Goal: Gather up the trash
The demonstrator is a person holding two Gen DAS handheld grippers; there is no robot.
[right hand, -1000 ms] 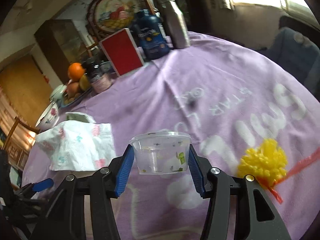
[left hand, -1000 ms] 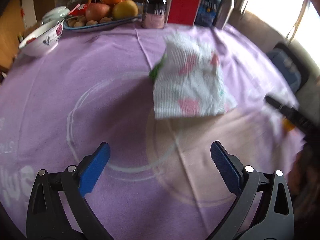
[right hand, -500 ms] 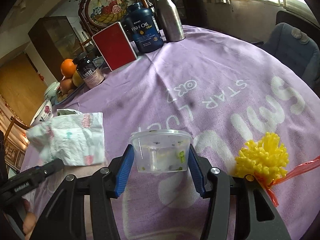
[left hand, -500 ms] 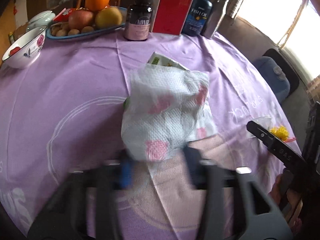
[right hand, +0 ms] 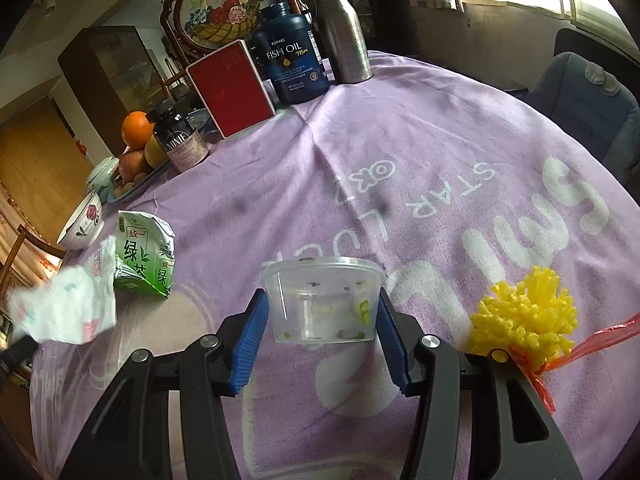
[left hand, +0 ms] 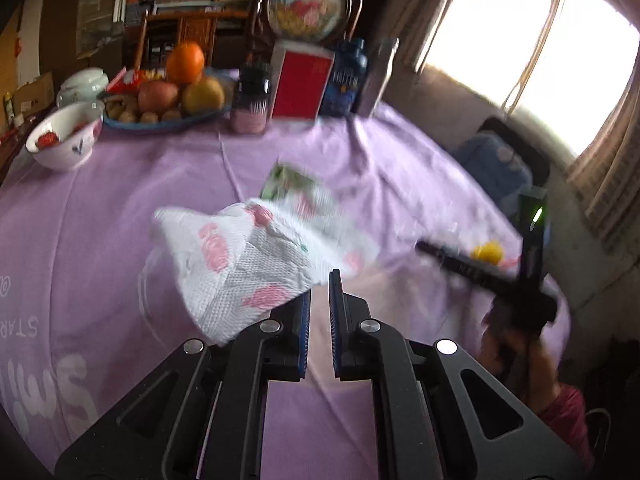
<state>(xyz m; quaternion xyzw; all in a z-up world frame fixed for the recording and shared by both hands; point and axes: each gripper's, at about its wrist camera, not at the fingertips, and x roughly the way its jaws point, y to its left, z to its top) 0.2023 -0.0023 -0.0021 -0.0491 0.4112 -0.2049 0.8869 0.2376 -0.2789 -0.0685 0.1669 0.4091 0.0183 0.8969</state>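
the paper napkin (left hand: 256, 264) has just come up off the counter (left hand: 100, 208); a second ago it lay flat with my left gripper (left hand: 318, 300) gaping wide above it. those jaws have just been closing and now stand nearly together, pinching the napkin's near corner so it hangs to the left. lifting it uncovers the green tea carton (right hand: 144, 254), lying just beyond it, likely the next piece of trash. my right gripper (right hand: 320, 328) has not moved: its jaws sit about half open, clamped on the clear plastic cup (right hand: 322, 304) at the near edge. the yellow pompom (right hand: 524, 316) lies just right of it, untouched.
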